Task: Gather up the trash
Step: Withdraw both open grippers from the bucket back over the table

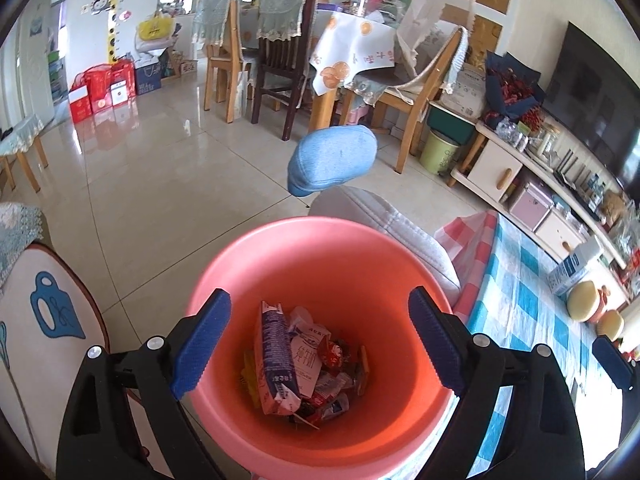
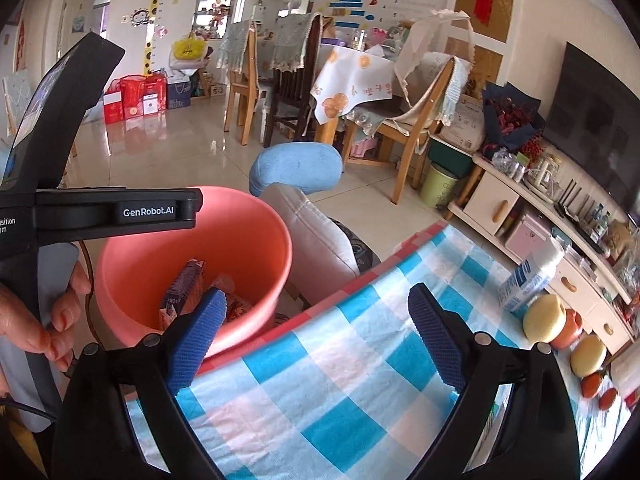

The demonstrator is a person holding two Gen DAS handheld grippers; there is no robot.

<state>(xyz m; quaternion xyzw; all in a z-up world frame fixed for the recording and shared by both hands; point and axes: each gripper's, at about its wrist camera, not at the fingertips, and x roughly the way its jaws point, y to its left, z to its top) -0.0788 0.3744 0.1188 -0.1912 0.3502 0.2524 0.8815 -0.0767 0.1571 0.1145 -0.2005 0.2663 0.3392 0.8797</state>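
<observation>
Two grippers hang with their blue-padded jaws spread wide and nothing between them: the left gripper (image 1: 320, 340) above the mouth of the pink bucket (image 1: 280, 264), the right gripper (image 2: 316, 340) above the blue-and-white checked tablecloth (image 2: 320, 400). Inside the bucket lies the trash (image 1: 300, 368): a flattened blue-and-white carton, crumpled white paper and red wrappers heaped on the bottom. The bucket stands just beside the cloth's red-checked edge, with a grey cushioned seat (image 1: 400, 228) behind it and a blue padded rest (image 1: 332, 160) further back. On the cloth's far right side sit a blue-and-white box (image 2: 528, 280) and two pale round lids on orange pots (image 2: 544, 318), close together. Beyond, glossy beige floor tiles (image 1: 140, 184) stretch to a dining table (image 1: 356, 52) under an orange-print cloth, ringed by wooden chairs with lace covers. Red gift bags (image 1: 104, 92) stand along the far wall under a yellow height chart. A dark television (image 2: 600, 128) hangs above a low white cabinet (image 2: 496, 200) crowded with small items, and a green bin (image 2: 440, 190) stands near it.
</observation>
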